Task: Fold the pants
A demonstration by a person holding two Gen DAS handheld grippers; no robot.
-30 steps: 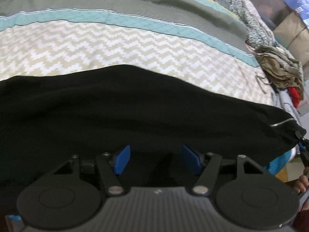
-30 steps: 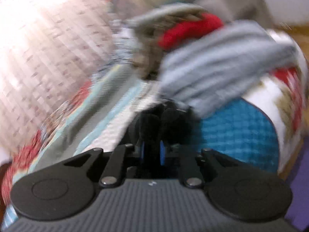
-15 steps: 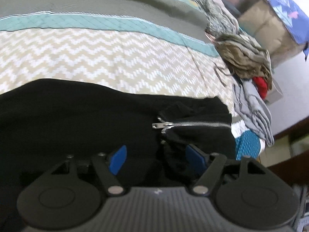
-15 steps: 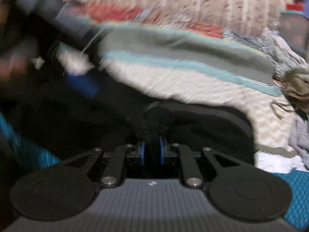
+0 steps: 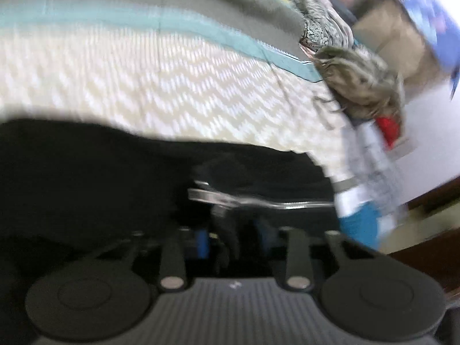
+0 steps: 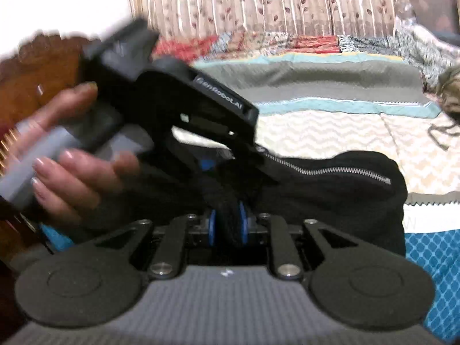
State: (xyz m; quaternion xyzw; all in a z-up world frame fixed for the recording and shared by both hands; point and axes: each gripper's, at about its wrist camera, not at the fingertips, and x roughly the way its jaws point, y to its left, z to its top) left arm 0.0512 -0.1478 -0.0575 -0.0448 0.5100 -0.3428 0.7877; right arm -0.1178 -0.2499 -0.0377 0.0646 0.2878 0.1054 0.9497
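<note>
Left gripper (image 5: 233, 241) jaws have just been closing on a bunch of the black pants (image 6: 330, 189) near the zipper (image 6: 330, 169); right gripper (image 6: 227, 227), just eased slightly, pinches cloth; pants lie doubled on the bedspread (image 5: 172, 86); fold apparently halfway.

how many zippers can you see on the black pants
1, a silver zipper running across the folded end of the black pants, just past both grippers; it also shows blurred in the left wrist view. Others may be hidden in the folds.
</note>
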